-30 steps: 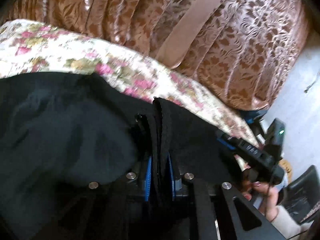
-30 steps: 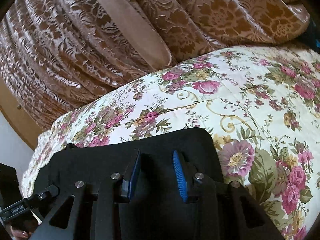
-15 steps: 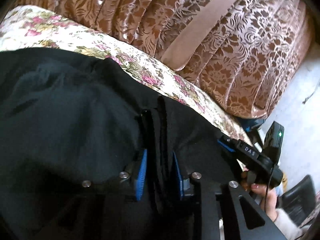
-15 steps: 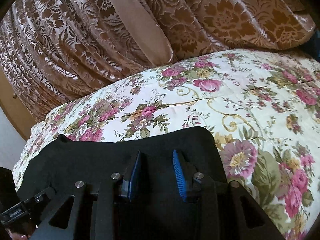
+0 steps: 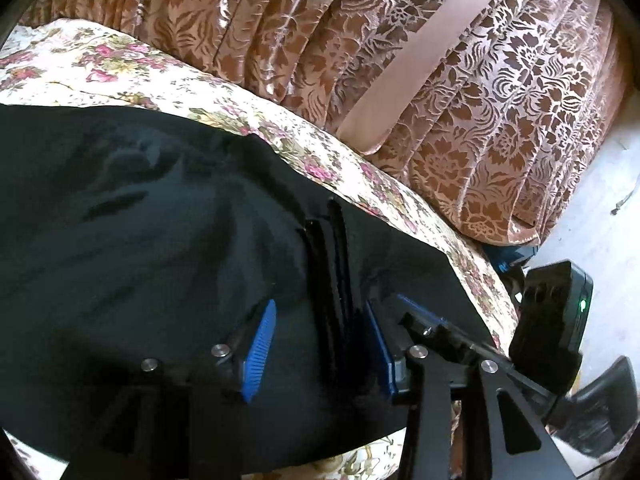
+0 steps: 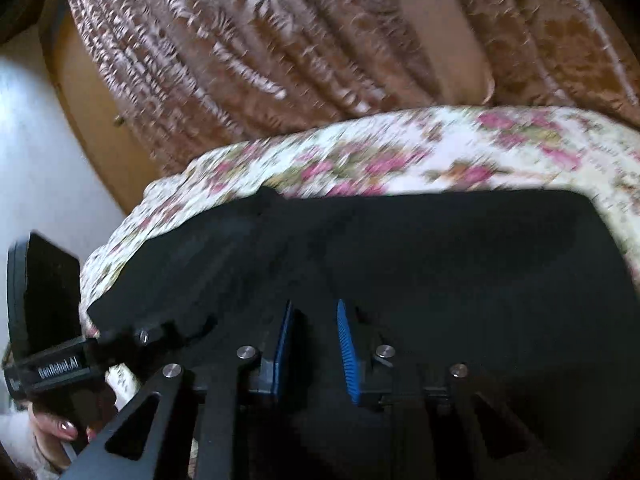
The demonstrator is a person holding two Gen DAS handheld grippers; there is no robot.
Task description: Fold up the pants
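Observation:
The black pants (image 5: 140,240) lie on a floral bedspread (image 5: 120,68). In the left wrist view my left gripper (image 5: 320,344) stands open, its blue pads (image 5: 260,344) apart, with a bunched ridge of pants fabric (image 5: 332,280) standing loose between them. In the right wrist view my right gripper (image 6: 316,344) sits open over the flat pants (image 6: 440,248), its blue pads (image 6: 346,348) apart with nothing pinched. This view is blurred by motion. The other gripper shows at the left edge (image 6: 52,360).
A brown patterned curtain (image 5: 440,80) hangs behind the bed. The bed edge drops to a pale floor (image 5: 600,184) at the right of the left wrist view, where the other gripper's body (image 5: 552,320) shows. A pale wall (image 6: 36,140) shows beside the curtain.
My left gripper has opened and let go of the pants fold. My right gripper has swung left along the pants, staying open.

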